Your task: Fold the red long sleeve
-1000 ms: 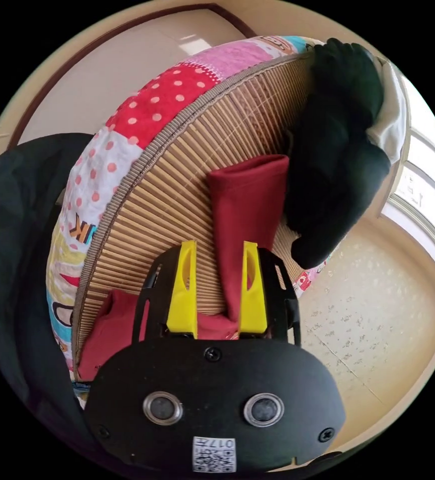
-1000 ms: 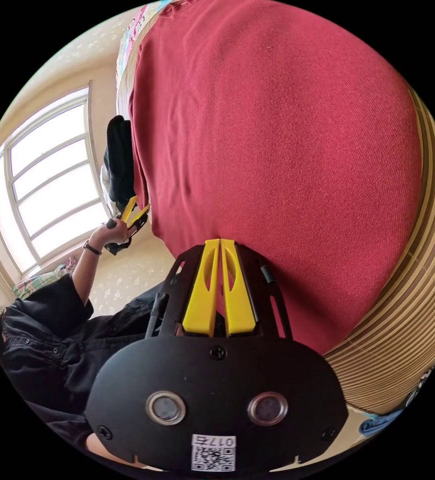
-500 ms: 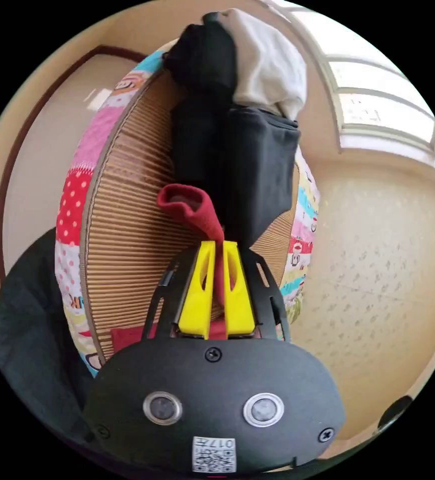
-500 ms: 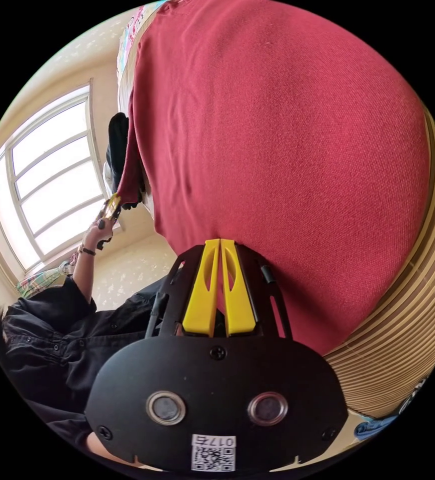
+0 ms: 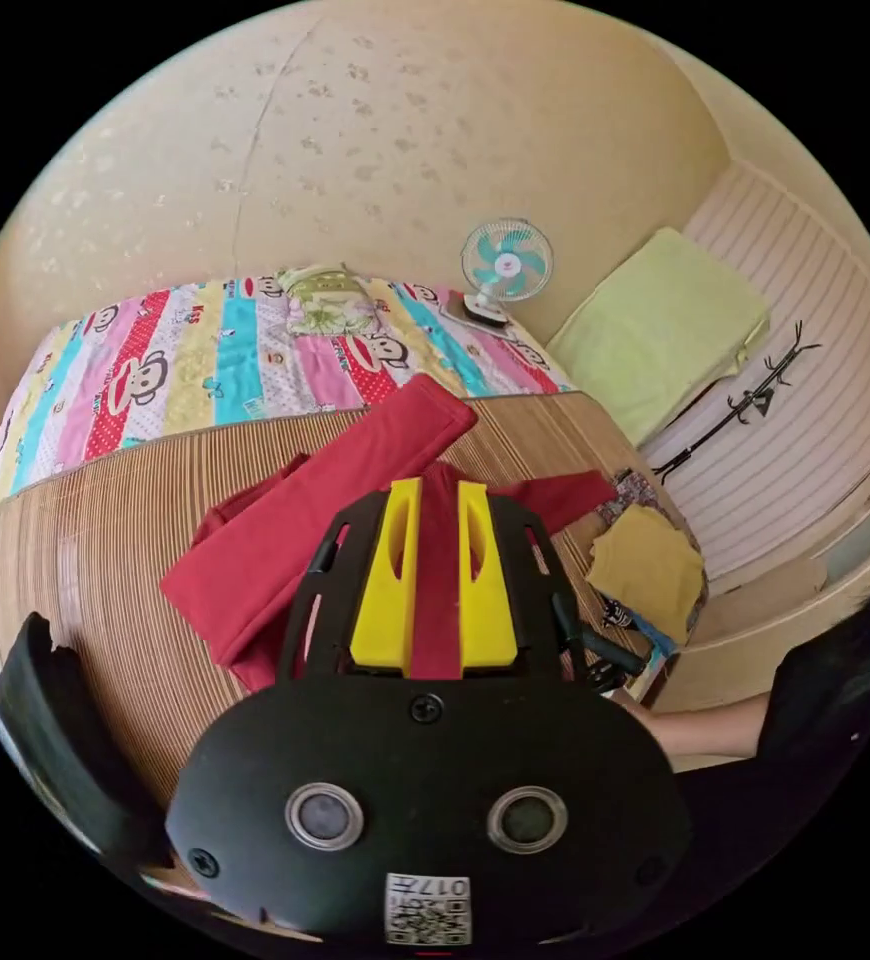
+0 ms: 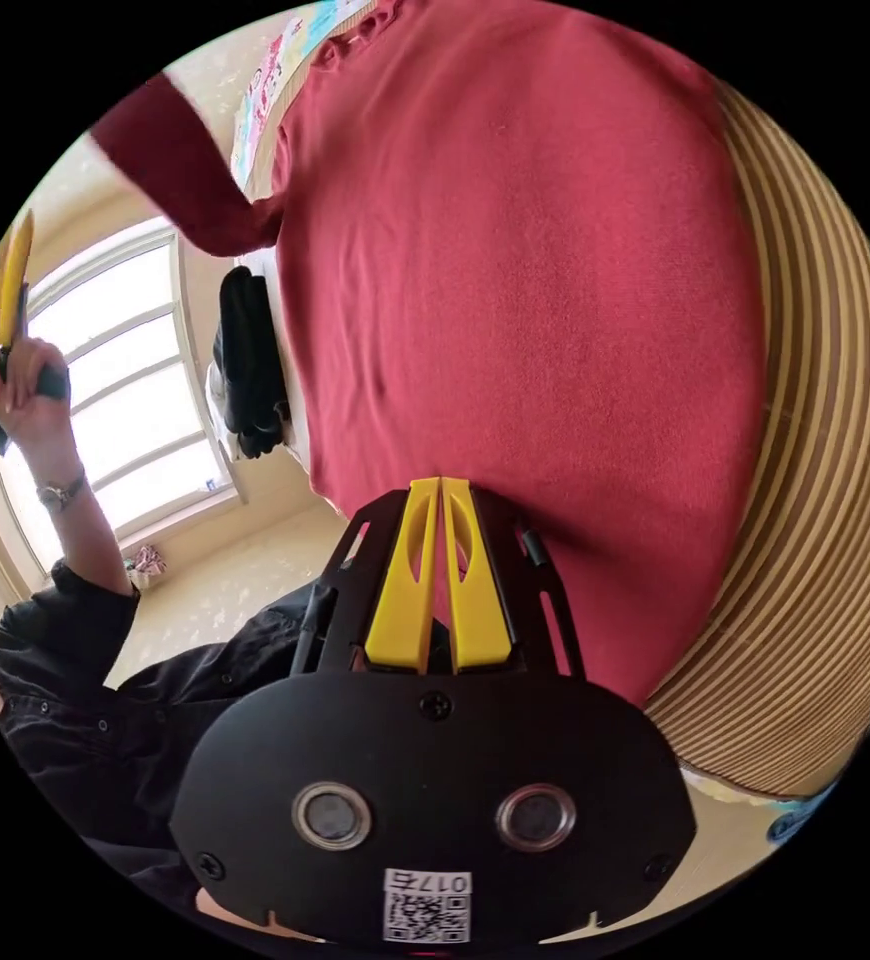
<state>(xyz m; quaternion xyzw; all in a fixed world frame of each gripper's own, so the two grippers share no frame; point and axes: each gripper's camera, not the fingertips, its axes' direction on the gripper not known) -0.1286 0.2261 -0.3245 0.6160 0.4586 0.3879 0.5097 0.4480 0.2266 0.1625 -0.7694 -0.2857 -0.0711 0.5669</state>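
The red long sleeve shirt lies spread on a bamboo mat on the bed. My right gripper is shut on its near edge. My left gripper is shut on one red sleeve, which runs between its yellow jaws down to the shirt below. In the right gripper view, a hand holds the left gripper high at the upper left, and the lifted sleeve stretches from it to the shirt's shoulder.
A colourful quilt borders the mat. A small fan, a green pillow and a yellow cloth lie beyond. Dark clothes are piled by the window. The person's dark sleeve is close.
My left gripper has raised the sleeve high above the bed, and its view now looks down on the shirt. My right gripper stays shut on the shirt's edge.
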